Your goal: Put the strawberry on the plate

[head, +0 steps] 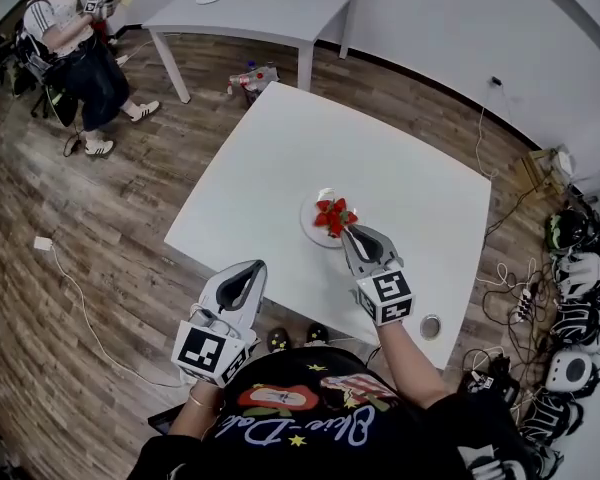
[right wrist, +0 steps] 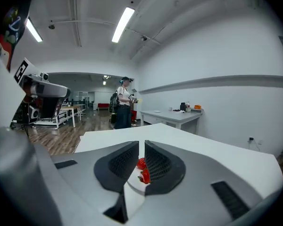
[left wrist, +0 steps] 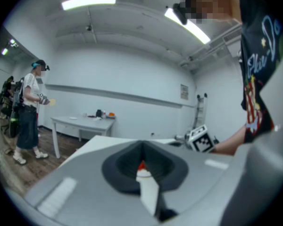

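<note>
A white plate (head: 308,222) sits near the middle of the white table (head: 400,178), with red strawberries (head: 334,216) on it. My right gripper (head: 348,230) points at the plate's near right rim, its tips just short of the berries. In the right gripper view the jaws (right wrist: 141,145) stand a narrow slit apart with nothing between the pads. Two strawberries (right wrist: 142,164) show beyond them through the slit. My left gripper (head: 254,268) hovers at the table's near edge, left of the plate, shut and empty. In the left gripper view its tips (left wrist: 142,147) meet.
A second white table (head: 250,8) stands at the back. A person (head: 75,48) holding grippers is at the far left. Cables and headsets (head: 570,298) crowd the floor on the right. A small round object (head: 431,326) lies near the table's front right corner.
</note>
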